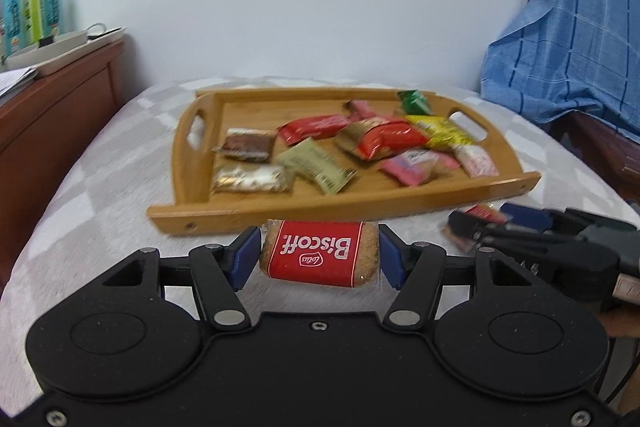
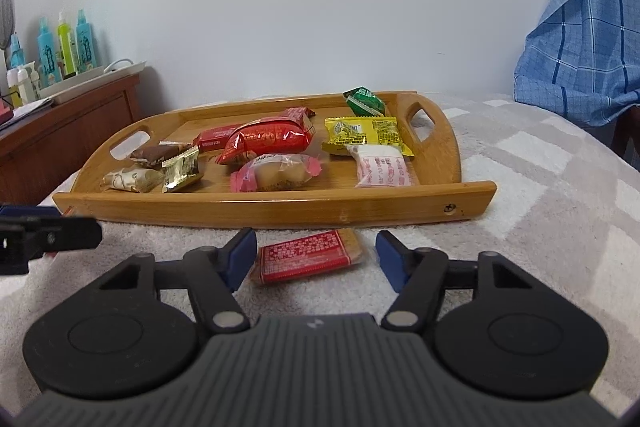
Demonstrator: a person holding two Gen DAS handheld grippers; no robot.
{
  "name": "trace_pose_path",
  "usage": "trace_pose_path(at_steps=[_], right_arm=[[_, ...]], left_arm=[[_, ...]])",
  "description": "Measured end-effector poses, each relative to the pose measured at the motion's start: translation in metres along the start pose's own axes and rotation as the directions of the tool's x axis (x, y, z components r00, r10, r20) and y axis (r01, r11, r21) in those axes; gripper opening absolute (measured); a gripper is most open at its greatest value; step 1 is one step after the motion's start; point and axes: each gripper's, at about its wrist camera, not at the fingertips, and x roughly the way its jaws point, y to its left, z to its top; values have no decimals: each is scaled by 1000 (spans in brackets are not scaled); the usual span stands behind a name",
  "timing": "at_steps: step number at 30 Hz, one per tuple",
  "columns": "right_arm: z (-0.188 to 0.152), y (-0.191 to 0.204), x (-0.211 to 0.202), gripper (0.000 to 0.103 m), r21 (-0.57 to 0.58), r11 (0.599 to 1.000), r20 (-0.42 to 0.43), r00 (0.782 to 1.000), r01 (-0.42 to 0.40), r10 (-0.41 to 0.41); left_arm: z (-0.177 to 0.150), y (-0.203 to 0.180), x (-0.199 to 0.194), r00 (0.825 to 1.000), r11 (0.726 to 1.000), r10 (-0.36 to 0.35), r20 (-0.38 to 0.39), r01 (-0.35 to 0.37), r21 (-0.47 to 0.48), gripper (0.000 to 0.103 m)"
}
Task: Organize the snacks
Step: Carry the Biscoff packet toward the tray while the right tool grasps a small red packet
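My left gripper (image 1: 318, 253) is shut on a red Biscoff biscuit pack (image 1: 318, 253) and holds it just in front of the near rim of the wooden tray (image 1: 340, 209). The tray (image 2: 276, 205) holds several wrapped snacks, among them a large red pack (image 2: 266, 141), a yellow pack (image 2: 366, 135) and a green one (image 2: 364, 101). My right gripper (image 2: 316, 257) is open around a red biscuit pack (image 2: 308, 257) that lies on the blanket in front of the tray. The right gripper also shows in the left wrist view (image 1: 480, 227), on the right.
The tray sits on a grey checked blanket (image 2: 540, 187). A wooden cabinet (image 1: 52, 111) with bottles (image 1: 32, 7) stands at the left. A blue checked cloth (image 1: 568, 39) hangs at the right. A white wall is behind.
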Motion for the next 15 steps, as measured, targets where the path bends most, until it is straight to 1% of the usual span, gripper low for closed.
trace_pose_path(at_steps=[1,2,3,5,7,10,13,14,15], right_arm=[[0,-1,0,63,6,1000,2,1000,1,-1],[1,-1,-1,53,11,1000,6,1000,7,-7],[1,-2,-1,49,14,1000,7,1000,12,-13],[3,-5,-1,44,36,999,2,1000,9,-9],[4,-9,-1,41,64,998,-1,1000,6,-6],[4,-10,-4,44,72,997,6,1000,12,-13],[4,-9,-8,68,62,998,12,1000,-6,6],[5,-9,-9,74,60,998,12,1000,-16,16],[5,-8,-10,76,61,998,16,1000,-23,22]], left_arm=[[2,-3,1,1000,1000,-2,4,2,12,60],[5,-5,1,1000,1000,-3,9,3,25,60],[6,-8,2,1000,999,-5,14,4,38,60],[10,-12,2,1000,998,-9,21,8,55,60],[12,-14,2,1000,998,-9,25,7,65,60],[15,-17,-1,1000,997,-10,29,8,75,60],[23,-19,-7,999,997,-6,40,3,77,60],[27,-20,-10,999,997,-8,44,5,73,60],[31,-20,-13,999,998,-13,49,10,66,60]])
